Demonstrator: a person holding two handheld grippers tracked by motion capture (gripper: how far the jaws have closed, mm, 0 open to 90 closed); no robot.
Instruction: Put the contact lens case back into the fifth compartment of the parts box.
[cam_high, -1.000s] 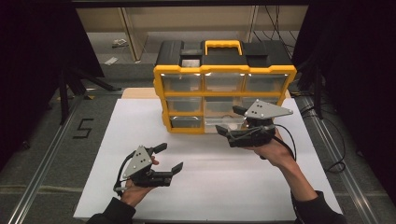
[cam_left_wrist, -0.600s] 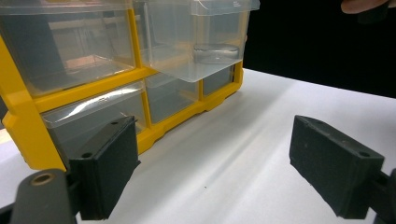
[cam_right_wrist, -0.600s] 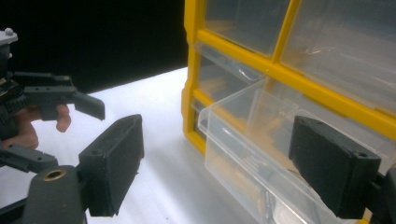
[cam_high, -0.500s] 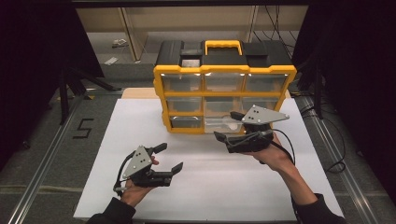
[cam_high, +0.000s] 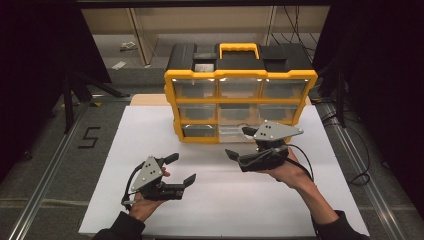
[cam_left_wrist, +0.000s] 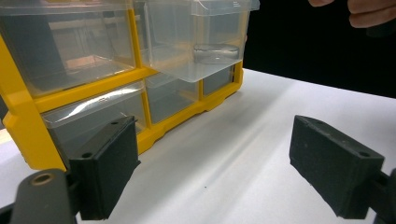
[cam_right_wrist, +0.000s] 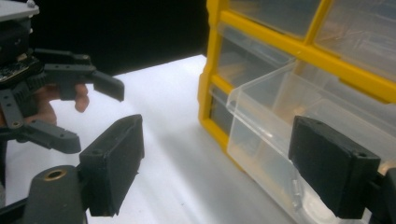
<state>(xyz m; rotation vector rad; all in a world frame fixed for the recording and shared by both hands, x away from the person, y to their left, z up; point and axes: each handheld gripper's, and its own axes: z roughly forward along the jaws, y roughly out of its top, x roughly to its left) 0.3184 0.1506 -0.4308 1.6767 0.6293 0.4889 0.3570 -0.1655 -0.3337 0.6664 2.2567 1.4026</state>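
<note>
Drawer juts from organizer bottom row | right claw jaws apart, at its 6 o'clock edge | left claw jaws apart, 8 o'clock, over bare white surface

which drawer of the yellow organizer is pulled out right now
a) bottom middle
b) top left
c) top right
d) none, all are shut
a: the clear bottom middle drawer juts forward from the yellow organizer, while the other drawers sit flush in the frame; in the right gripper view the same drawer sticks out toward the open right gripper.
</note>
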